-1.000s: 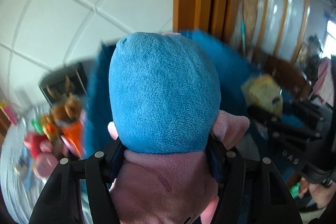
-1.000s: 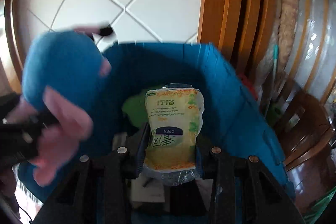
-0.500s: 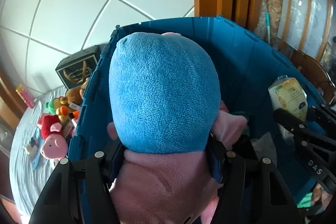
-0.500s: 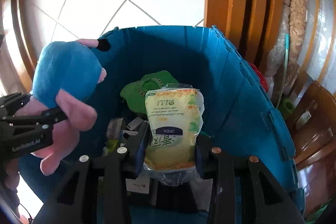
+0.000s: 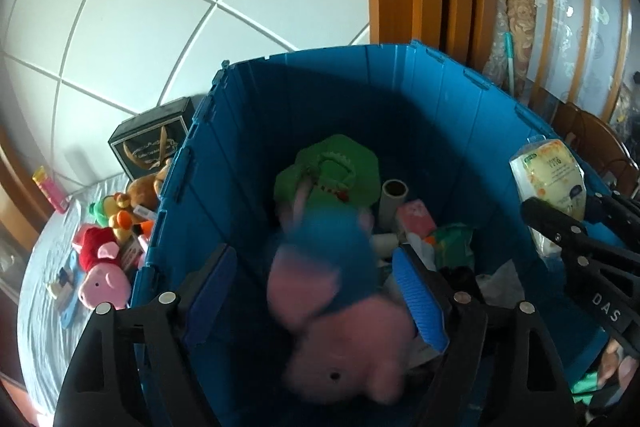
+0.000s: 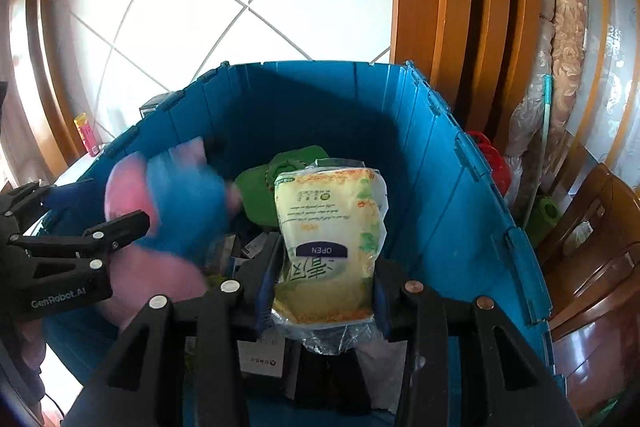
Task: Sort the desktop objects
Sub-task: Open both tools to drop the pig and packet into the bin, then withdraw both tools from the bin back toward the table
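A big blue bin (image 5: 440, 99) (image 6: 448, 163) fills both views. My left gripper (image 5: 316, 287) is open above its left side. The blue and pink plush toy (image 5: 332, 279) (image 6: 176, 211) is blurred between and below the jaws, falling into the bin. My right gripper (image 6: 326, 263) is shut on a yellow snack bag (image 6: 332, 231) and holds it above the bin's near right side. The bag also shows in the left wrist view (image 5: 552, 183). My left gripper appears at the left of the right wrist view (image 6: 72, 223).
Inside the bin lie a green plush (image 5: 336, 175), a cardboard tube (image 5: 394, 199), a pink pack (image 5: 416, 223) and several small packets. Left of the bin, a table holds a pink pig plush (image 5: 104, 283), other soft toys (image 5: 128, 211) and a black box (image 5: 152, 143).
My left gripper has opened and let go of the blue and pink plush, which drops into the bin. Both grippers have moved over the bin. The right one still holds the bag.
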Motion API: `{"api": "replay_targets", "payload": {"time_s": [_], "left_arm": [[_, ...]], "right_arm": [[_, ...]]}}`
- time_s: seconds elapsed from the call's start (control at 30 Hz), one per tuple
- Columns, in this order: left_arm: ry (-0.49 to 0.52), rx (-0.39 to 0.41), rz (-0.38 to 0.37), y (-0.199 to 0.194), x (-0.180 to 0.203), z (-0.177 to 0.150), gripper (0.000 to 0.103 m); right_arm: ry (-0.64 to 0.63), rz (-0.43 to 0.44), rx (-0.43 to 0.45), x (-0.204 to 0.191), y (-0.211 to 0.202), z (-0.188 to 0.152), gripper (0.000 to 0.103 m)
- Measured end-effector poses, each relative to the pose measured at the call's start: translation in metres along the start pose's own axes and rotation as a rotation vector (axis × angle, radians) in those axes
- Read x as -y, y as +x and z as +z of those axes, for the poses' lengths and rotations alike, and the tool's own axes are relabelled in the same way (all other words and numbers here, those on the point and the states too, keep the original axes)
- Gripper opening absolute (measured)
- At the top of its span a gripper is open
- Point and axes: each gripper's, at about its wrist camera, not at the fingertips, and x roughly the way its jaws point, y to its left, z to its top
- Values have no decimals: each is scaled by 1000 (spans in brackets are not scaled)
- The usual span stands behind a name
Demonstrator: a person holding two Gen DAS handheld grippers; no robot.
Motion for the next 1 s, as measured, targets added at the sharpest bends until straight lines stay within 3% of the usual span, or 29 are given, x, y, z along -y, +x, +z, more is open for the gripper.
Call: {"api": "replay_targets", "payload": {"time_s": [0.17,0.3,0.33,0.87,1.0], "left_arm": [[0,4,-14,0,0,1,84],[1,6,-13,0,0,1,85],[0,6,-14,0,0,1,85],[-10,22,-8,-3,-1,-1,86],[-36,38,-5,-11,-6,-3,86]], "right_arm": [[1,-5,-11,0,4,3,40],[-7,-10,3,-3,1,6,81],[-9,-13,8,-3,0,7,86],[4,-27,9,-5,-5,5,88],[7,-36,23,-5,-11,4,103]]}}
